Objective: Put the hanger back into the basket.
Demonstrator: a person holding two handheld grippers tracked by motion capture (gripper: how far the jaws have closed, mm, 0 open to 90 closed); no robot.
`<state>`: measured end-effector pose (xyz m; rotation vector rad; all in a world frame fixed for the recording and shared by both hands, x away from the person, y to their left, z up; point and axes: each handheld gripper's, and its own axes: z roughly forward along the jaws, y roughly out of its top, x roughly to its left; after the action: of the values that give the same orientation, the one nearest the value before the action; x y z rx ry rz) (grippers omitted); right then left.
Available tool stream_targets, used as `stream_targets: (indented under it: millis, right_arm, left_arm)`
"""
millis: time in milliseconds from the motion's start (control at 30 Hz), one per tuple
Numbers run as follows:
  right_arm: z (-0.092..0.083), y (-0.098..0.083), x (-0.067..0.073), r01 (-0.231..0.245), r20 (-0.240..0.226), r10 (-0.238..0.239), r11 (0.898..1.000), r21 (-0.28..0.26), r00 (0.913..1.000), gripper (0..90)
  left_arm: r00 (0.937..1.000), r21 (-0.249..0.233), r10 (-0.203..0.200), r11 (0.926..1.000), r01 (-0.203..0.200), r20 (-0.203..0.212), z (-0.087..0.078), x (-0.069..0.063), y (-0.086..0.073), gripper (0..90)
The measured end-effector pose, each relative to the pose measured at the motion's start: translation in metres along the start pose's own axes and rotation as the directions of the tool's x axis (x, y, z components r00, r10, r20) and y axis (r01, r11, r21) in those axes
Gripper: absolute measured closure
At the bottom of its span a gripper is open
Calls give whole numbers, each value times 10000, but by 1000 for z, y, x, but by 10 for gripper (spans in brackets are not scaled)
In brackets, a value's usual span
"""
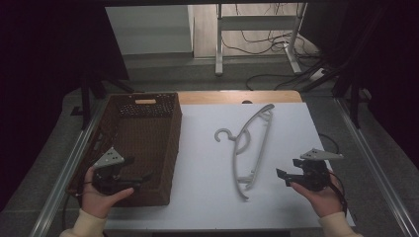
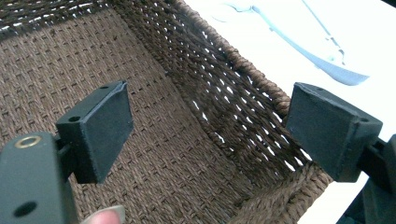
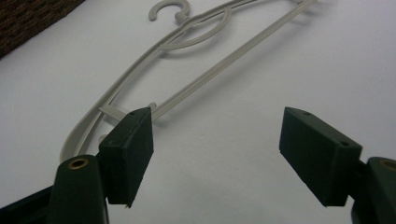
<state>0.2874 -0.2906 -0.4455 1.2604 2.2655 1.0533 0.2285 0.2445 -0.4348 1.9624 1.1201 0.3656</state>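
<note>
A pale grey plastic hanger (image 1: 262, 148) lies flat on the white table top (image 1: 207, 197), its hook pointing left toward the brown woven basket (image 1: 175, 143). In the high view my left gripper (image 1: 141, 170) hovers over the basket's near right corner. The left gripper view shows that gripper (image 2: 210, 135) open and empty, above the basket's floor (image 2: 163, 140) and wall, with the hanger (image 2: 336, 70) beyond the rim. My right gripper (image 1: 288, 169) sits just right of the hanger's near end. In its own view it (image 3: 217, 154) is open and empty, aimed at the hanger (image 3: 224, 64).
The basket holds nothing that I can see and fills the table's left side; a corner of it (image 3: 28, 18) shows in the right gripper view. Metal rails (image 1: 375, 163) run along both table edges. A desk frame (image 1: 220, 44) and cables stand on the floor behind.
</note>
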Motion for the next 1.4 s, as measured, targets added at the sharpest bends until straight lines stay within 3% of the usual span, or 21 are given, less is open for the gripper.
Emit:
stream_targets:
  millis: [333, 467, 767, 1000, 1167, 1233, 1400]
  right_arm:
    - [15, 16, 11, 71, 146, -74, 9997, 252, 9999, 276]
    - [21, 20, 14, 139, 97, -143, 9993, 348, 9999, 281]
    - [32, 30, 19, 61, 108, -66, 9988, 482, 9999, 296]
    - [53, 48, 19, -305, 369, 277, 9964, 787, 9989, 318]
    - [74, 66, 20, -274, 438, 224, 9928, 1162, 9988, 320]
    - [80, 72, 20, -318, 442, 263, 9912, 1289, 9987, 319]
    - [95, 82, 18, -451, 431, 389, 9871, 1534, 9983, 325]
  left_arm:
    - [10000, -25, -10, 10000, 10, 17, -1, 1, 0, 148]
    - [9984, -245, -279, 9993, 292, 486, -3, 0, 2, 149]
    - [9991, -233, -180, 9996, 189, 396, -4, -3, 3, 149]
    - [9995, -280, -134, 9995, 142, 286, -6, -3, 5, 150]
    - [9995, -274, -212, 9994, 219, 232, -7, -1, 4, 149]
    - [9982, -356, -391, 9985, 407, 448, -7, 1, 3, 149]
    - [9988, -324, -346, 9988, 358, 344, -7, 1, 3, 149]
